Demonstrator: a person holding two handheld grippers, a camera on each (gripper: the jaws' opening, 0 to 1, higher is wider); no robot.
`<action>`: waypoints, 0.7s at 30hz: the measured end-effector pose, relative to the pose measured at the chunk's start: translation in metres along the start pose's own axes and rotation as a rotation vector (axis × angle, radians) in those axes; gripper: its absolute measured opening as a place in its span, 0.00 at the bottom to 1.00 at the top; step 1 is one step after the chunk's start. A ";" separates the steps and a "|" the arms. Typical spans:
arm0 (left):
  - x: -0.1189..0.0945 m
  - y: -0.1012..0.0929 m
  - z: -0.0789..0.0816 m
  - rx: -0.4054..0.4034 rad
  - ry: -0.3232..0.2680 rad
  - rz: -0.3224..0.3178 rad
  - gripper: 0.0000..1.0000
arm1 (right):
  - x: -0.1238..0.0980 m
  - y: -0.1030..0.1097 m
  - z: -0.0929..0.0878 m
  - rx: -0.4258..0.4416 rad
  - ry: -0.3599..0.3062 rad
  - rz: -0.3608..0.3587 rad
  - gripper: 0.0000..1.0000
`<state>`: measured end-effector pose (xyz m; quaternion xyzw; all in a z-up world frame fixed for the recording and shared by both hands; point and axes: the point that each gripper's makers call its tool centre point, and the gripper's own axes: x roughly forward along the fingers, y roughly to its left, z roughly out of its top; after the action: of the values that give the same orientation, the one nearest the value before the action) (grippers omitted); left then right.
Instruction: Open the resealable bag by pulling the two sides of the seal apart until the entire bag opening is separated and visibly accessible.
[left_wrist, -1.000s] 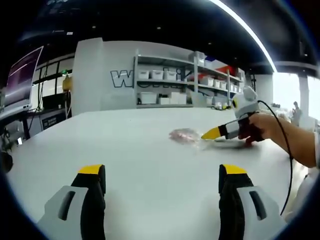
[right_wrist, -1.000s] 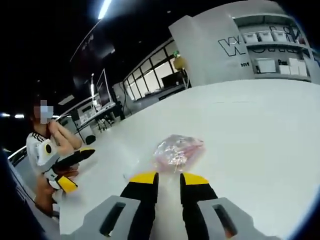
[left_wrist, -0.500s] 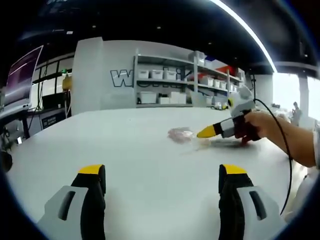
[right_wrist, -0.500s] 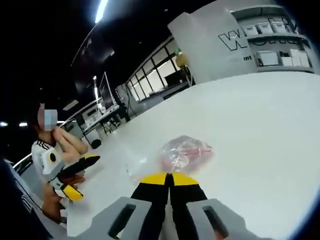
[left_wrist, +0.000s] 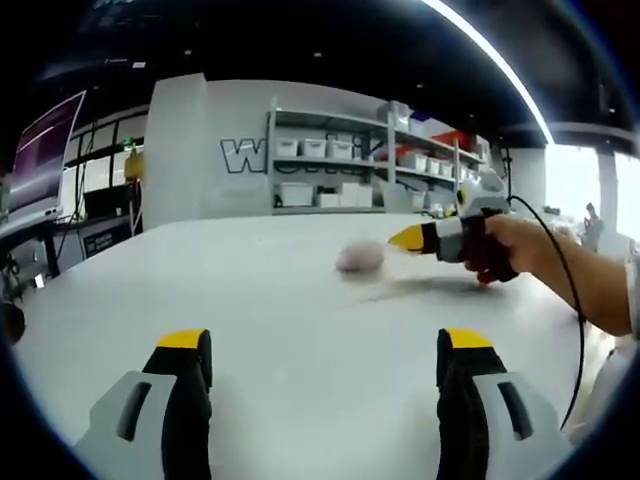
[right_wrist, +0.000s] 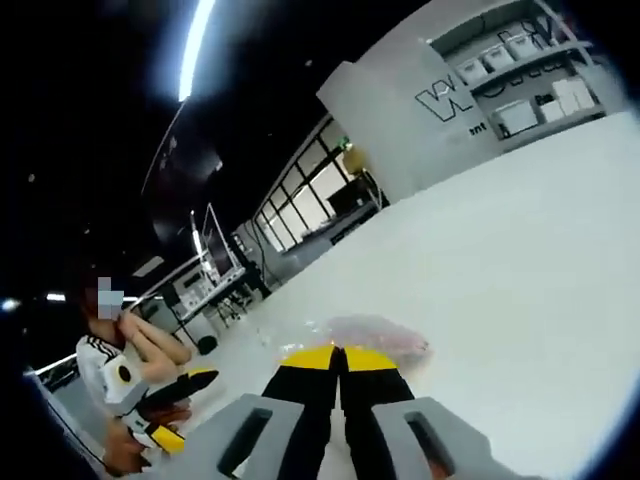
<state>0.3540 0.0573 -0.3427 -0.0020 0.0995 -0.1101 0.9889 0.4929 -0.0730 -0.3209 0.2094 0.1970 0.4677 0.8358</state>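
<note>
right claw (right_wrist: 337, 352) tight on crinkly clear bag (right_wrist: 370, 333)

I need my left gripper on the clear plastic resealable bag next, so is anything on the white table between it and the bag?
Nothing visible. Bare white table lies between the open left gripper and the clear plastic resealable bag, which the right gripper holds pinched.

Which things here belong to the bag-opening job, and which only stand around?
For the job:
- clear plastic resealable bag with pink contents
- right gripper, shut on the bag
- left gripper, open

Standing around:
- white table
- grey shelves with white boxes
</note>
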 end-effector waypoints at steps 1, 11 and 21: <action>0.000 0.000 0.000 0.000 0.000 0.000 0.92 | 0.000 0.000 0.001 0.002 -0.005 0.000 0.00; -0.001 -0.001 0.001 0.001 0.000 0.000 0.92 | 0.000 0.016 0.012 0.024 -0.065 0.033 0.00; -0.002 -0.001 0.001 -0.002 0.000 0.000 0.90 | -0.005 0.038 0.011 0.058 -0.106 0.083 0.00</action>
<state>0.3524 0.0565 -0.3417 -0.0032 0.0995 -0.1101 0.9889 0.4698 -0.0613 -0.2907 0.2660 0.1573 0.4845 0.8184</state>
